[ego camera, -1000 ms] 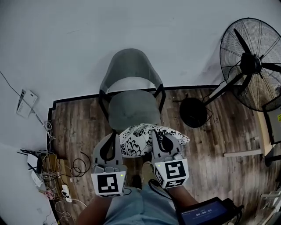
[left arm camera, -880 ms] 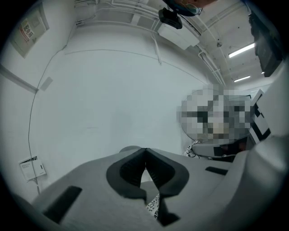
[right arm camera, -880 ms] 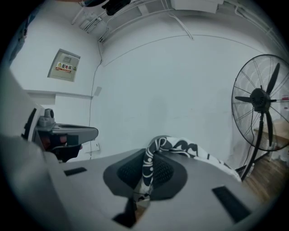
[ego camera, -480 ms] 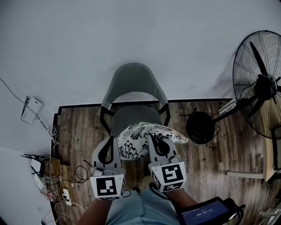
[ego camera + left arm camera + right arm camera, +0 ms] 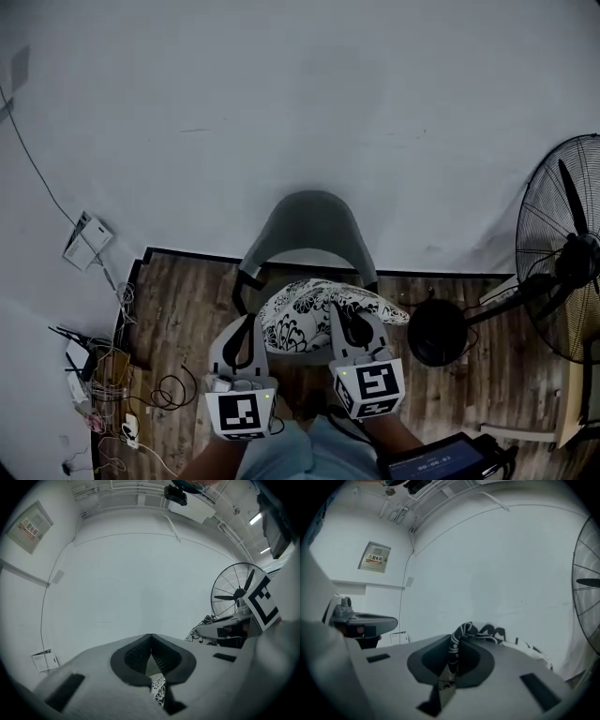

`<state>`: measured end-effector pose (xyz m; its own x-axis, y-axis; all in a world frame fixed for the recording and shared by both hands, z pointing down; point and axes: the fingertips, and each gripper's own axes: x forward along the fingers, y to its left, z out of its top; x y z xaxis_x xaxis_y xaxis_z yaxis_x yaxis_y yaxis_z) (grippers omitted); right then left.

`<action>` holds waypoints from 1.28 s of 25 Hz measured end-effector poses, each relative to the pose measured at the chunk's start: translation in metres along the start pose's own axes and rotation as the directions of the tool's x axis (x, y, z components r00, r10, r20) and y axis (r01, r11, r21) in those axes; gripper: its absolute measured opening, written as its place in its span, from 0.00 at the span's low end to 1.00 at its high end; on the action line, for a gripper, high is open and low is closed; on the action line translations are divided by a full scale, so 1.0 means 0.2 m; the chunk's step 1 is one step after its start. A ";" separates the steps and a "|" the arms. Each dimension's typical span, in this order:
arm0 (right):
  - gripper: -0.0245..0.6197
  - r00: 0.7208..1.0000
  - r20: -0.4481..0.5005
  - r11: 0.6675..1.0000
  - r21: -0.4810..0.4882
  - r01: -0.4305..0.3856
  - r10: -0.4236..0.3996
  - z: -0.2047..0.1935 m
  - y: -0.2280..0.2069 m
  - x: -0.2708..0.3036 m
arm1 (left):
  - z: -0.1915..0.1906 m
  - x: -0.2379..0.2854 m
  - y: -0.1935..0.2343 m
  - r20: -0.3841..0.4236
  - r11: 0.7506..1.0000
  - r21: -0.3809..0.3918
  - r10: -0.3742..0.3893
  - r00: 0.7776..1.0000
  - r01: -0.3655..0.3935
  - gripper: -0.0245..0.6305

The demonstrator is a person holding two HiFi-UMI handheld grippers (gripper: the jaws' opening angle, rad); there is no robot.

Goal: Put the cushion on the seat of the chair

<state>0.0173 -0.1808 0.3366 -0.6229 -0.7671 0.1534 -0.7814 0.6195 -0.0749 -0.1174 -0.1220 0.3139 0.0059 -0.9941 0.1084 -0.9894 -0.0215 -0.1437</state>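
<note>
The black-and-white floral cushion hangs between both grippers, over the seat of the grey chair that stands against the far wall. The left gripper has its jaws closed on the cushion's left edge, a strip of patterned fabric showing between them. The right gripper is clamped on the right edge, with a fold of fabric rising between its pads. A pedestal fan stands at the right. In the right gripper view a wall notice bears a warning triangle and dark characters too small to read. The small screen at the near right shows digits I cannot make out.
</note>
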 end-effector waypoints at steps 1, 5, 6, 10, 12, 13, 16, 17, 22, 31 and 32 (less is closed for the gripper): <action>0.06 1.000 -0.006 1.000 -0.002 -0.002 0.002 -0.01 0.00 0.02 | 0.00 0.02 0.01 -0.005 1.000 -0.011 0.002 1.000 -0.002 0.05; 0.06 0.999 -0.044 1.000 0.000 0.003 -0.003 -0.06 0.00 0.11 | -0.03 0.10 0.04 -0.018 0.999 -0.048 -0.014 1.000 0.013 0.05; 0.06 0.998 -0.057 1.000 0.001 0.006 -0.005 -0.09 -0.01 0.14 | -0.05 0.12 0.05 -0.029 0.998 -0.063 -0.017 0.999 0.015 0.05; 0.06 0.993 -0.115 1.000 0.012 0.020 -0.019 -0.17 -0.01 0.27 | -0.11 0.23 0.14 -0.064 0.996 -0.091 -0.031 0.997 0.025 0.05; 0.06 0.990 -0.141 0.999 0.019 0.030 -0.027 -0.21 -0.02 0.37 | -0.14 0.29 0.20 -0.075 0.995 -0.093 -0.040 0.996 0.033 0.05; 0.06 0.988 -0.154 0.999 0.023 0.036 -0.032 -0.24 -0.02 0.42 | -0.15 0.32 0.22 -0.082 0.995 -0.096 -0.045 0.996 0.037 0.05; 0.06 0.980 -0.193 0.998 0.036 0.053 -0.046 -0.32 -0.03 0.57 | -0.21 0.42 0.31 -0.108 0.993 -0.105 -0.060 0.992 0.048 0.05; 0.06 0.978 -0.204 0.997 0.041 0.060 -0.051 -0.34 -0.04 0.62 | -0.23 0.46 0.34 -0.115 0.993 -0.108 -0.063 0.991 0.050 0.05; 0.06 0.969 -0.230 0.992 0.061 0.108 -0.092 -0.39 -0.10 0.88 | -0.28 0.65 0.51 -0.141 0.992 -0.116 -0.067 0.988 0.051 0.05; 0.06 0.896 -0.427 0.928 0.268 0.258 -0.125 -1.07 -0.18 1.06 | -0.48 0.83 0.64 -0.223 0.987 -0.135 -0.116 0.968 0.088 0.05; 0.06 0.876 -0.466 0.906 0.308 0.291 -0.122 -1.21 -0.18 1.05 | -0.51 0.84 0.63 -0.234 0.986 -0.138 -0.129 0.964 0.098 0.05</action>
<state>-0.0765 -0.3230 0.6100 -0.4326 -0.6703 0.6030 -0.9004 0.2868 -0.3271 -0.2559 -0.2810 0.4149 0.0991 -0.9303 0.3531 -0.9946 -0.1041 0.0051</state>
